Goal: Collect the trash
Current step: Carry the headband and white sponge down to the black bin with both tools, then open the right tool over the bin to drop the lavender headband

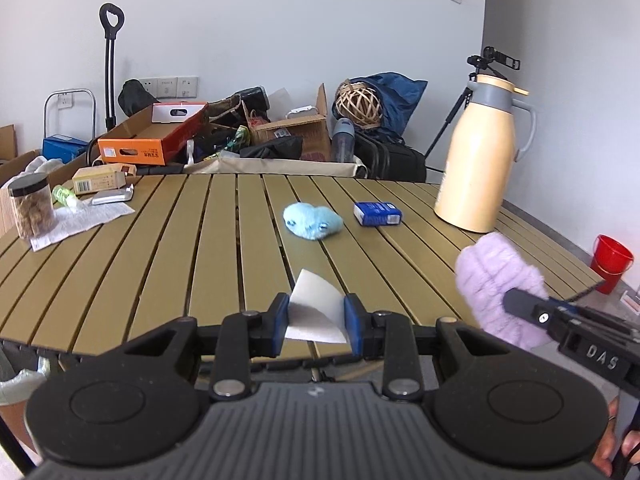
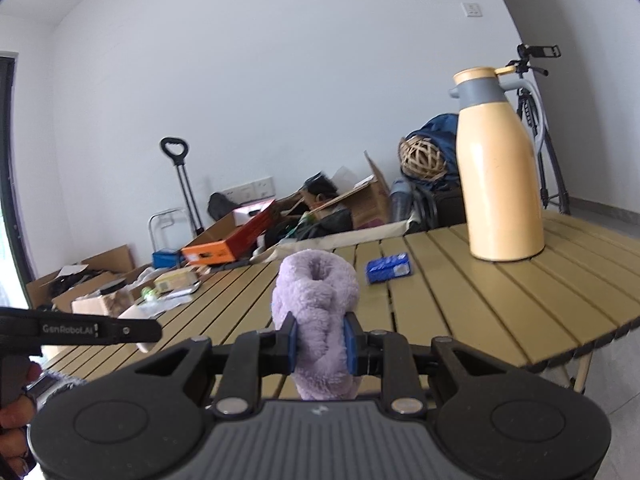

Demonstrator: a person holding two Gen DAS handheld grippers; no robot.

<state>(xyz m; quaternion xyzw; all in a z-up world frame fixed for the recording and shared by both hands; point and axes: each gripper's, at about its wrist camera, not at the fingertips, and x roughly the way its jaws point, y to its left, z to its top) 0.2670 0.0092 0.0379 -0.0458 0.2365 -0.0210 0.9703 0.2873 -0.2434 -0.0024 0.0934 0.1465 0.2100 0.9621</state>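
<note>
A slatted table (image 1: 224, 240) (olive-tan) bears a jug (image 1: 482, 160), blue box (image 1: 377, 213) and jar (image 1: 32, 206); clutter lines the wall behind. The left gripper (image 1: 316, 320) pinches paper (image 1: 316, 312), the right gripper (image 2: 320, 338) a lilac plush (image 2: 316, 300)

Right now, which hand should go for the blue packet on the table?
Neither is free: the left tongs pinch white paper, the right tongs clamp a purple plush. Once emptied, probably right; the blue packet lies just beyond it.

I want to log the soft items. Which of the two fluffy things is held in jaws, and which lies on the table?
The purple fluffy thing is clamped in the right gripper. The light blue fluffy thing lies free on the slatted table.
</note>
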